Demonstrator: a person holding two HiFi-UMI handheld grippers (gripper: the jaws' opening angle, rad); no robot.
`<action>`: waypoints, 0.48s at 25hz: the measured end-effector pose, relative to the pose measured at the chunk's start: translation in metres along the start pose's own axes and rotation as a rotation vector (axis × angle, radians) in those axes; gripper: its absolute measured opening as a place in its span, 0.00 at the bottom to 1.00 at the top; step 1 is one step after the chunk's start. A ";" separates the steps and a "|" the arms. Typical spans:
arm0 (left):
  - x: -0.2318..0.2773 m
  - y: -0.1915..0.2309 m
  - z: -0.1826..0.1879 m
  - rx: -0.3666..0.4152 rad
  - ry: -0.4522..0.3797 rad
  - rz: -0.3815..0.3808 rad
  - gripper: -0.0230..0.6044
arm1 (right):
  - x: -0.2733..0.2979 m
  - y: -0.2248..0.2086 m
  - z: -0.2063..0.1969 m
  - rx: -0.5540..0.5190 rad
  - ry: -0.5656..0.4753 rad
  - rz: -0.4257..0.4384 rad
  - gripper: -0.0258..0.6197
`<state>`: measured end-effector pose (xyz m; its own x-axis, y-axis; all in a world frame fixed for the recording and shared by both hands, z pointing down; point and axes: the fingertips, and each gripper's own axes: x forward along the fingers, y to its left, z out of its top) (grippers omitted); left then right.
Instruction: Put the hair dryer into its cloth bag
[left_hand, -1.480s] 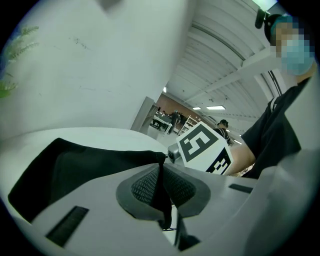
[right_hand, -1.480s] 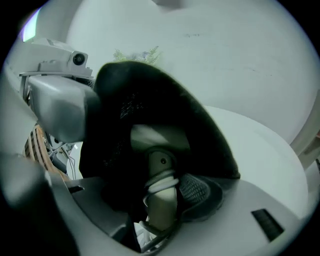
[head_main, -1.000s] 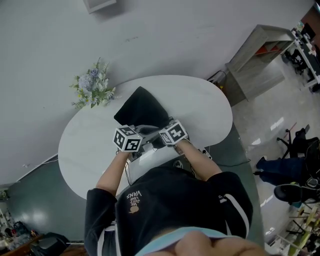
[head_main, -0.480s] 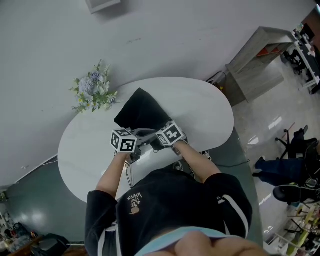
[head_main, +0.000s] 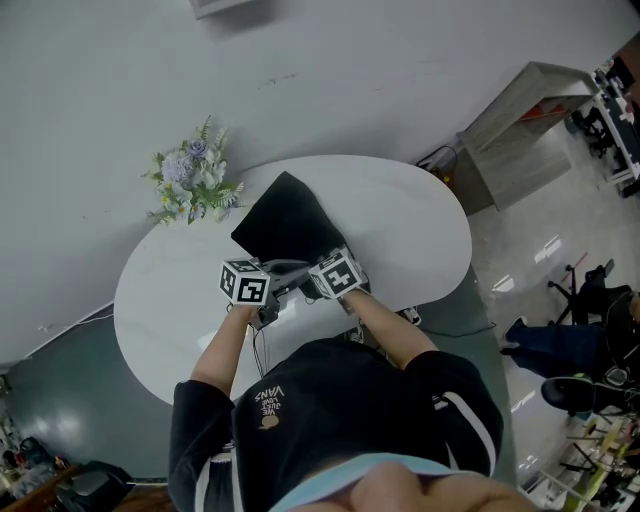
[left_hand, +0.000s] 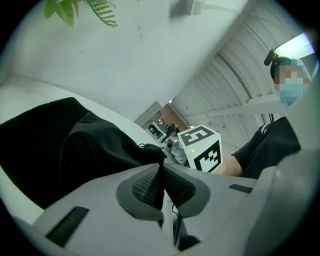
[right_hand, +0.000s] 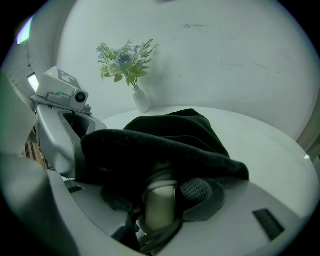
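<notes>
Hair dryer: light grey plastic hair dryer (right_hand: 159, 207); only its handle shows, and the head end is hidden under dark cloth at the near side of the table, so it looks mostly inside the bag's mouth

Bag: soft black cloth bag (head_main: 288, 225) lying on the oval white table (head_main: 410, 215), its open end towards the person and draped over the dryer

Left gripper: left gripper (left_hand: 161, 172) has its ribbed pads pressed together, pinching a thin fold of the bag's rim

Right gripper: right gripper (right_hand: 165, 187) is clamped on the dryer's handle; one ribbed pad (right_hand: 197, 190) shows against it, while the other is under the cloth

Cord: dark cord (right_hand: 155, 237) bunched below the handle, outside the bag

Stage: probably late, with the handle and cord left to go in

Risk, rim: the pinch holds very little cloth, so a hard pull over the handle could slip it free and let the mouth fall shut

Risk, cord: the loose bunch may snag on the rim or trail out

Risk, right jaws: cloth caught under them would be dragged back when they let go

Risk, table edge: the work sits near the edge, so a dropped dryer could slide off

Writing: "VANS" on the person's black sweatshirt (head_main: 268, 393), seen upside down; the small line beside it is unreadable

Markers: each white marker cube (left_hand: 202, 147) bears black square patterns, no words
</notes>
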<state>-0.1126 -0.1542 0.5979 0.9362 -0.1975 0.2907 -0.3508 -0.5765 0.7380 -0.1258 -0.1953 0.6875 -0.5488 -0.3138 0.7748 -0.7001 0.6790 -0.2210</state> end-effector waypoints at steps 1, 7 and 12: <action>0.000 0.000 -0.001 -0.006 -0.003 -0.003 0.09 | 0.001 0.001 0.000 0.004 -0.006 0.008 0.39; 0.004 -0.006 0.003 -0.029 -0.040 -0.040 0.09 | -0.005 0.000 0.002 0.042 -0.072 0.038 0.39; 0.017 -0.018 0.007 -0.027 -0.060 -0.069 0.09 | -0.028 -0.009 0.000 0.068 -0.122 0.056 0.39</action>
<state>-0.0904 -0.1528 0.5853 0.9574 -0.2059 0.2025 -0.2855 -0.5686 0.7715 -0.1039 -0.1929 0.6677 -0.6364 -0.3576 0.6835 -0.6937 0.6528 -0.3044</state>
